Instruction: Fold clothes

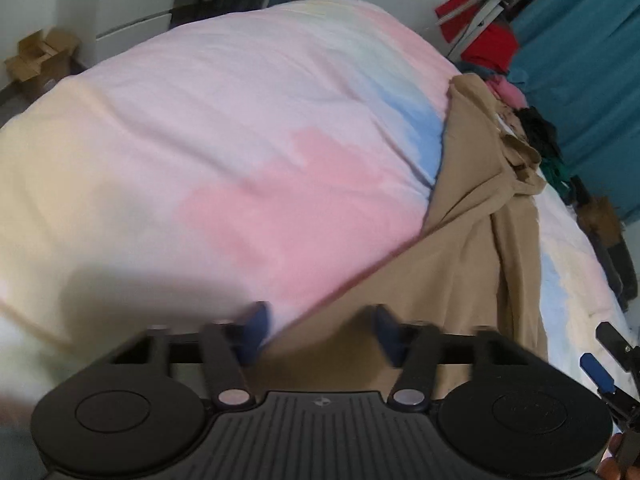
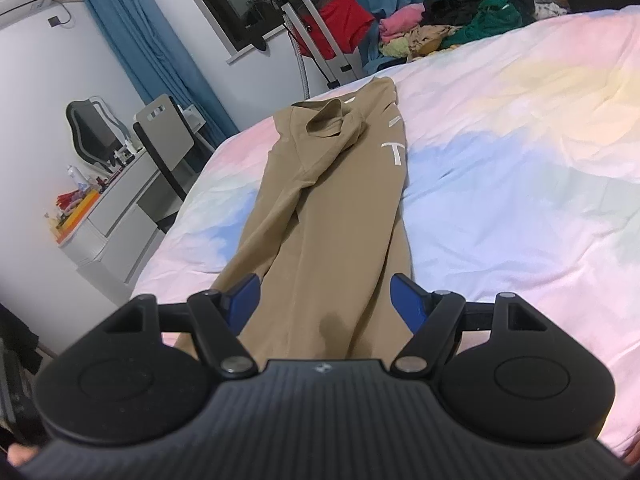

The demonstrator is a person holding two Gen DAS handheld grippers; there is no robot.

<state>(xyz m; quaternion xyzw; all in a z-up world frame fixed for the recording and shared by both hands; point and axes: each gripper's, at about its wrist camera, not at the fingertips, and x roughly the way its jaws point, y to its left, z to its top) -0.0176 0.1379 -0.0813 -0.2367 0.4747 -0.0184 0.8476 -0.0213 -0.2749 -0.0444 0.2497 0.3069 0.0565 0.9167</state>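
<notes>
While the tan garment (image 2: 320, 208) lies stretched lengthwise on the bed's pastel bedspread (image 2: 520, 160), both grippers sit at its near end. From the right wrist view, the right gripper (image 2: 326, 300) hangs over the cloth with its blue pads (image 2: 408, 300) spread wide, one at each edge of the tan fabric, and neither pad can be seen pressing on it. The garment is already folded narrow, its collar (image 2: 326, 118) at the far end and white lettering (image 2: 394, 152) along one side.

Over to the left wrist view, and it's blurred! The left gripper (image 1: 318, 330) tilts down at the garment's edge (image 1: 360, 276), where tan meets pink bedspread (image 1: 240, 140). Its jaws stand at a middling gap with tan cloth filling the space between the blue pads (image 1: 256, 332); whether those pads are actually pinching the fabric, the blur won't let anyone say. At the right edge of that same view, the other gripper's blue pad (image 1: 596, 368) peeks in, with fingers of a hand (image 1: 612, 464) at the corner.

Beyond the far end of the bed, a heap of loose clothes (image 2: 452, 20) in pink, green and black sits near a blue curtain (image 2: 152, 48). A chair (image 2: 164, 136) and a table (image 2: 104, 216) cluttered with small items stand beside the bed.
</notes>
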